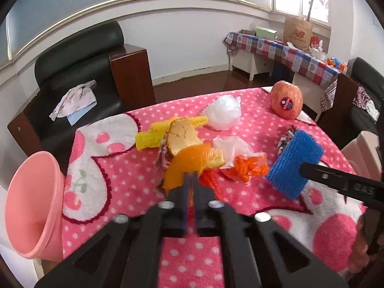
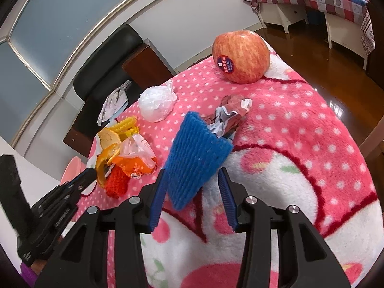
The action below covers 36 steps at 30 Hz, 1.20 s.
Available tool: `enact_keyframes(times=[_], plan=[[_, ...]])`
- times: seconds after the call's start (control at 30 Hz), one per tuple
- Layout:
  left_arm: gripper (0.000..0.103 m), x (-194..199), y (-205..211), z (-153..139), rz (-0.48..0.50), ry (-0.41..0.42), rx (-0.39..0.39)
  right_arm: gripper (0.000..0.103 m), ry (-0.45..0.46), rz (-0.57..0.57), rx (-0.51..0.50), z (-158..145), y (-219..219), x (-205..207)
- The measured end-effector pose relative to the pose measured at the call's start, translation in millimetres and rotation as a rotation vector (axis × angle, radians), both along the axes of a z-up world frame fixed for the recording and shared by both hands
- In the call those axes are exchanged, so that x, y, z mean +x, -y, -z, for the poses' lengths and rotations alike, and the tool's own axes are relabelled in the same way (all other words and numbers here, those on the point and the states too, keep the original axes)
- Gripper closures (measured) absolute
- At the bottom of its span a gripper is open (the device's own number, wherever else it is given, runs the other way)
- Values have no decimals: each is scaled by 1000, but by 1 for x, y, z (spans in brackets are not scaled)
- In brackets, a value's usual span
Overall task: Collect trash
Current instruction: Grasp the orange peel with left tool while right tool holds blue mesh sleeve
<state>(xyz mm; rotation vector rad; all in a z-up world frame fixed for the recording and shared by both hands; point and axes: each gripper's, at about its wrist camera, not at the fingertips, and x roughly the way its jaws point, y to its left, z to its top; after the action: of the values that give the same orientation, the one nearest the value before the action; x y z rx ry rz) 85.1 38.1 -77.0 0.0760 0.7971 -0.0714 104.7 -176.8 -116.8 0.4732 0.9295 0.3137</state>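
Note:
My left gripper (image 1: pixel 191 176) is shut on an orange peel (image 1: pixel 192 154) and holds it above the pink dotted blanket (image 1: pixel 115 175); the peel also shows in the right wrist view (image 2: pixel 106 154). My right gripper (image 2: pixel 192 177) is partly closed around a blue foam net (image 2: pixel 195 154), seen too in the left wrist view (image 1: pixel 294 162); the jaws touch its sides. On the blanket lie a yellow foam net (image 1: pixel 153 134), an orange wrapper (image 1: pixel 249 166), a clear plastic bag (image 1: pixel 230 144), a white plastic bag (image 1: pixel 223 112), crumpled paper (image 2: pixel 230 115) and a red foam net (image 2: pixel 117 183).
A pink plastic bin (image 1: pixel 31 204) stands at the table's left edge. A red apple (image 1: pixel 285 99) with a sticker sits at the far right corner. A black armchair (image 1: pixel 79 72) with cloth on it stands behind the table. A checked side table (image 1: pixel 283 50) is far right.

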Motion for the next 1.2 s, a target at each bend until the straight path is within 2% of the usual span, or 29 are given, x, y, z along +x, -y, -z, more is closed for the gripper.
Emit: enact_keyframes(times=[0.17,0.27,0.3,0.37,0.4,0.43,0.47,0.63,0.67,0.7,0.77,0.87,1.03,1.13,1.17,1.2], plan=[[103,-7,-6,-6,-7,9,-18,59,4,12,6,5,-3,6],[103,-12,-12,-10,1,4,-54,61,-10,22,20,9,-1,7],[102,-14,-13,-10,4,4,-60,76,-12,24,27,10,0,7],[90,-16,-13,-10,13,5,-57,88,-17,8,37,11,0,7],[75,-15,-11,-9,18,3,-47,92,-15,2,40,10,-1,6],[64,-14,-9,-8,14,4,-30,93,-10,-2,43,9,-1,5],[63,-13,-8,-7,13,8,-20,94,4,-14,44,5,-1,1],[65,2,5,6,17,-8,31,94,58,-47,24,-13,-3,-10],[70,6,4,10,2,-18,43,94,75,-50,12,-18,-3,-13],[80,9,2,13,-9,-30,41,95,85,-53,5,-22,-3,-15],[85,9,-3,13,-22,-34,9,95,97,-59,8,-28,-1,-17],[102,2,-11,2,-23,-9,-41,95,114,-58,8,-35,2,-22],[103,-15,-22,-18,-22,40,-80,95,132,-68,14,-42,-1,-28],[103,-21,-24,-20,-5,37,-95,95,132,-74,21,-44,-5,-31],[100,-22,-23,-20,5,38,-100,95,131,-77,22,-44,-6,-33],[90,-23,-22,-18,14,37,-97,95,131,-77,19,-45,-8,-34]])
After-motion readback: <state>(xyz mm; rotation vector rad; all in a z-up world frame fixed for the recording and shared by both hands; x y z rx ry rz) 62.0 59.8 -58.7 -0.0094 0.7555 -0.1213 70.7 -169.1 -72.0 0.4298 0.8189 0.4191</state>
